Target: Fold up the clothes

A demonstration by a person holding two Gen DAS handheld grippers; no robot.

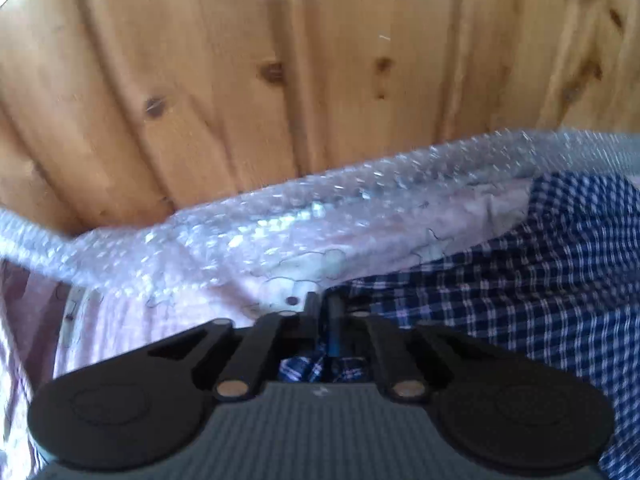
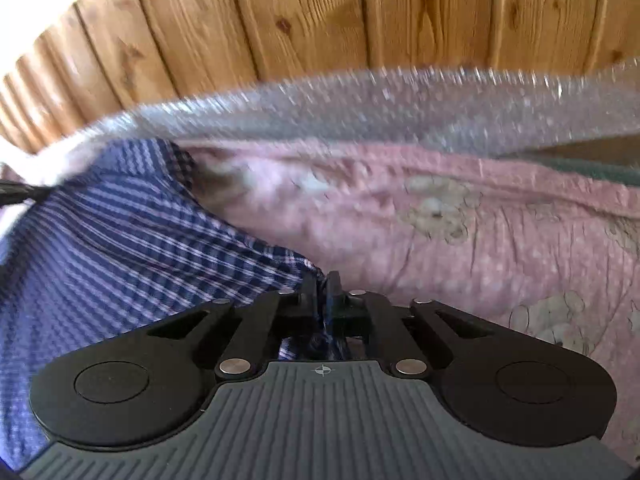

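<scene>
The left tool (image 1: 322,308) pinches the edge of the blue checked cloth (image 1: 520,300), which spreads to its right over a pink printed bedspread (image 1: 168,312). The right tool (image 2: 322,288) pinches the same cloth's other edge, fabric bunched between its fingers. Bubble wrap (image 2: 360,112) lines the wooden wall (image 2: 320,12) behind.

Knotty varnished wood paneling (image 1: 280,60), glossy bubble wrap (image 1: 320,200), soft pink quilted cloth (image 2: 440,240), blue checked woven shirt (image 1: 520,280).

shirt (image 1: 540,280) blue/wht check | blanket (image 2: 440,240) pink w/ bears | wall (image 1: 280,60) knotty pine
</scene>
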